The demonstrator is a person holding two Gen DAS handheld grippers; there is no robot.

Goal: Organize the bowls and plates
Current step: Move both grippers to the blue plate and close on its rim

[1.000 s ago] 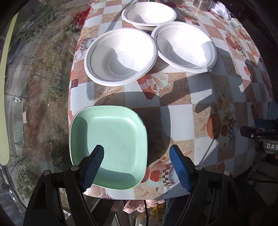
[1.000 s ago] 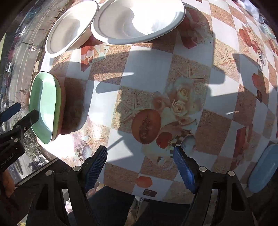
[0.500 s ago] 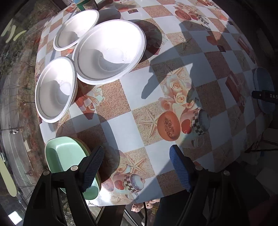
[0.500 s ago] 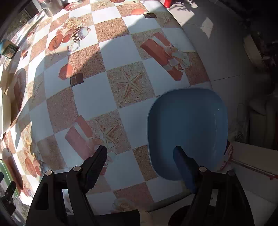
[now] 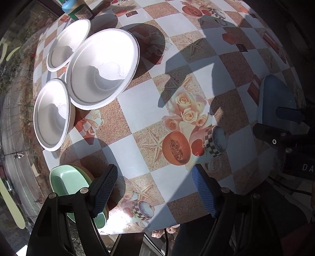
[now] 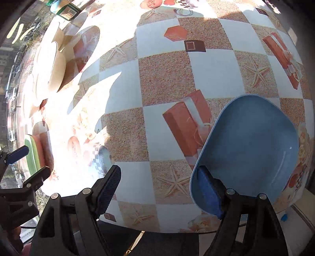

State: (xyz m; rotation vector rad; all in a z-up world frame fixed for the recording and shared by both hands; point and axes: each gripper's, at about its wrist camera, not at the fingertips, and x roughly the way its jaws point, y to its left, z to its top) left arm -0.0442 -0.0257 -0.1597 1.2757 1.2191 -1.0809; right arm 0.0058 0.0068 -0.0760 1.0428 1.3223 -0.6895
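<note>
- The desk (image 5: 141, 110), under a checkered cloth printed with roses, starfish and fruit, fills both wrist views; its near edge curves away under the fisheye, and glare washes out its left part in the right wrist view.
- Three white bowls sit at the far left: the largest white bowl (image 5: 102, 67) overlaps the rims of a farther white bowl (image 5: 67, 45) and a nearer white bowl (image 5: 52, 116). In the right wrist view they are only pale, overexposed slivers.
- The blue plate (image 6: 250, 149) lies at the desk's right edge, its near rim hidden behind the right-hand finger, which stands over that rim; contact cannot be told. From the left wrist it shows only as a thin foreshortened shape, partly covered by the other tool.
- The green plate (image 5: 67, 183) sits at the near left corner on a peach-coloured plate beneath it, half hidden behind the left finger.
- The left gripper (image 5: 155, 193) hangs over bare cloth, jaws wide, nothing between them.
- The right gripper (image 6: 159, 193) has its jaws wide, empty.
- A green-labelled container (image 5: 76, 9) at the far edge is cut off by the frame.
</note>
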